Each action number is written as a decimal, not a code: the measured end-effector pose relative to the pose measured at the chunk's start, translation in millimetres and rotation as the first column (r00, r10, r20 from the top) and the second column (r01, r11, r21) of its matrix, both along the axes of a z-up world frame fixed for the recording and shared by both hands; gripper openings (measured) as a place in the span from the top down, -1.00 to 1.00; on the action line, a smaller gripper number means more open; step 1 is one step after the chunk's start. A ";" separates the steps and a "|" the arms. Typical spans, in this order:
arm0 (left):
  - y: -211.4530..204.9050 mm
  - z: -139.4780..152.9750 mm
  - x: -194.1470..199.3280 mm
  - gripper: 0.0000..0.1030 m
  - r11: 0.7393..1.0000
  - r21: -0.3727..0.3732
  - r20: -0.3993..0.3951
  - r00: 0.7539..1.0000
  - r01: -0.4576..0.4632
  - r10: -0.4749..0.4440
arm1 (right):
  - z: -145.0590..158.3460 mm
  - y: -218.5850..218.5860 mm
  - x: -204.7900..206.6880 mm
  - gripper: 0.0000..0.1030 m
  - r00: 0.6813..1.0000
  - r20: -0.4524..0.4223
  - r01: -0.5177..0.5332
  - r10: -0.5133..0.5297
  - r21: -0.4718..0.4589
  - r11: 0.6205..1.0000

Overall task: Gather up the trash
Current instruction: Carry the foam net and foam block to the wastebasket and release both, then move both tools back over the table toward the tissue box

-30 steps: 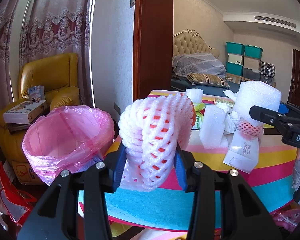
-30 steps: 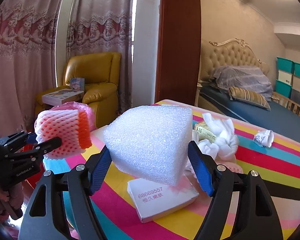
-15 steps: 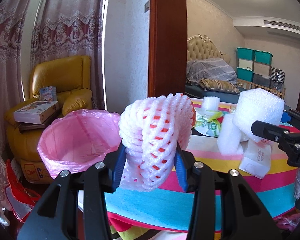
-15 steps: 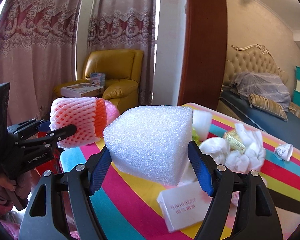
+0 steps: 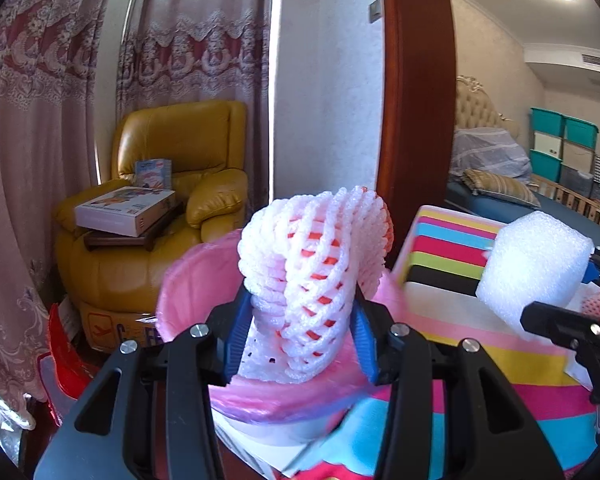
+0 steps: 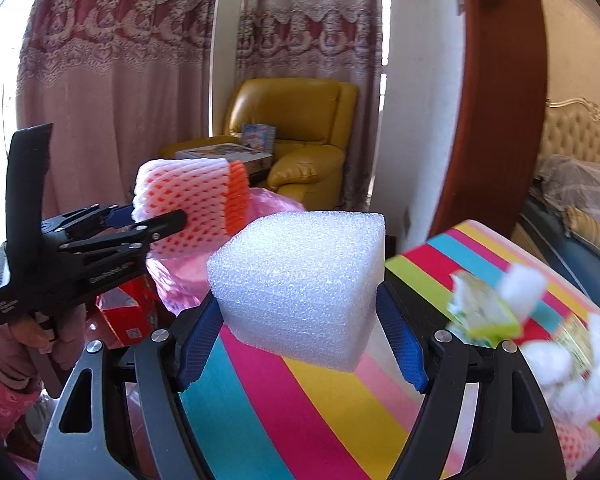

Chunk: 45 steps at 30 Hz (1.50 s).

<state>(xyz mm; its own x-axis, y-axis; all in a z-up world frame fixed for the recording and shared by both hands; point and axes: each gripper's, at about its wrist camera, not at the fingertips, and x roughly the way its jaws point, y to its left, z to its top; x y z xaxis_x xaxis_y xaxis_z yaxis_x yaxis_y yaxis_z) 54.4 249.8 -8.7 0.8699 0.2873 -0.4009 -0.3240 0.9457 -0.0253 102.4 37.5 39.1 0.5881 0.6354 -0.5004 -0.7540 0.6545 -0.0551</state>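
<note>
My left gripper (image 5: 300, 340) is shut on a white and orange foam fruit net (image 5: 312, 276) and holds it over the open pink-lined trash bin (image 5: 196, 280). The net (image 6: 188, 200) and the left gripper (image 6: 152, 220) also show in the right wrist view, above the bin (image 6: 268, 204). My right gripper (image 6: 300, 336) is shut on a white foam block (image 6: 296, 280), held above the striped table (image 6: 300, 420) near its left edge. The block (image 5: 534, 268) shows at the right in the left wrist view.
Crumpled white tissues (image 6: 572, 380), a yellow-green wrapper (image 6: 480, 316) and another fruit net (image 5: 598, 308) lie on the table. A yellow armchair (image 5: 160, 208) with boxes stands behind the bin. A brown door frame (image 5: 416, 120) rises beside the table. A red box (image 6: 128, 312) sits on the floor.
Both grippers have moved left towards the bin with their loads. The fruit net is now over the bin's opening and the foam block is near the table's left edge.
</note>
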 end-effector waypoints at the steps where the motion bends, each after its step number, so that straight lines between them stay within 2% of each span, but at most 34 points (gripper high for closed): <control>1: 9.0 -1.3 4.8 0.10 1.000 -0.001 -0.013 1.000 -0.009 0.009 | -0.1 13.5 4.0 -0.40 1.000 -0.001 -0.018 0.018 -0.006 1.000; 6: 46.3 -9.8 18.4 0.10 0.997 -0.001 -0.047 0.996 -0.071 0.071 | -4.5 53.4 18.1 -0.40 0.998 -0.015 -0.069 0.069 -0.028 0.997; 8: 60.9 -12.5 21.7 0.02 0.996 -0.010 -0.055 0.995 -0.085 0.085 | -7.8 68.7 24.6 -0.40 0.997 -0.017 -0.080 0.079 -0.046 0.996; 9: 66.2 -13.3 22.7 -0.04 0.996 -0.016 -0.056 0.994 -0.090 0.089 | -8.6 72.8 26.9 -0.41 0.997 -0.018 -0.081 0.080 -0.048 0.996; 11: 77.9 -14.8 23.4 -0.37 0.993 -0.025 -0.052 0.992 -0.117 0.116 | -8.6 85.8 36.6 -0.43 0.995 -0.031 -0.092 0.091 -0.031 0.995; 13: 84.6 -14.7 23.1 -0.50 0.991 -0.022 -0.041 0.991 -0.130 0.129 | -9.5 94.3 43.3 -0.60 0.989 -0.047 -0.141 0.140 -0.018 0.990; 14: 86.3 -14.7 22.5 -0.59 0.991 -0.018 -0.042 0.990 -0.134 0.133 | -9.5 97.3 44.8 -0.64 0.990 -0.025 -0.137 0.137 -0.027 0.990; 16: 88.1 -15.2 17.9 -0.68 0.988 -0.003 -0.043 0.987 -0.155 0.155 | -8.1 97.6 46.2 -0.64 0.992 -0.001 -0.123 0.123 -0.033 0.992; 19: 86.1 -16.1 6.6 -0.88 0.985 0.007 -0.040 0.984 -0.172 0.172 | -4.6 79.8 48.0 -0.64 0.996 -0.030 -0.083 0.082 -0.011 0.997; 22: 79.4 -21.4 -6.4 -0.91 0.981 0.020 -0.044 0.980 -0.194 0.195 | -0.6 54.2 38.9 -0.64 0.998 -0.050 -0.046 0.046 -0.005 0.999; 28: 38.8 -29.1 -27.5 -0.91 0.987 0.003 -0.040 0.987 -0.159 0.159 | 1.0 -11.1 8.2 -0.64 0.996 -0.079 0.043 -0.041 0.022 0.999; 32: -2.7 -26.3 -27.7 -0.91 0.997 -0.023 -0.020 0.997 -0.072 0.071 | -5.8 -53.6 -6.5 -0.64 0.990 -0.064 0.128 -0.127 0.007 0.992; 36: -49.0 -24.1 -19.8 -0.91 0.999 -0.013 -0.021 0.998 0.051 -0.052 | -23.7 -84.7 -6.0 -0.64 0.979 -0.152 0.142 -0.139 0.008 0.990; 41: -94.9 -29.3 -17.0 -0.91 0.989 0.047 -0.040 0.990 0.140 -0.138 | -49.2 -96.1 -0.6 -0.64 0.953 -0.251 0.165 -0.168 -0.034 0.986; 45: -109.5 -34.8 -15.6 -0.91 0.985 0.052 -0.059 0.985 0.168 -0.165 | -49.1 -96.1 -12.8 -0.64 0.962 -0.201 0.168 -0.187 -0.108 0.980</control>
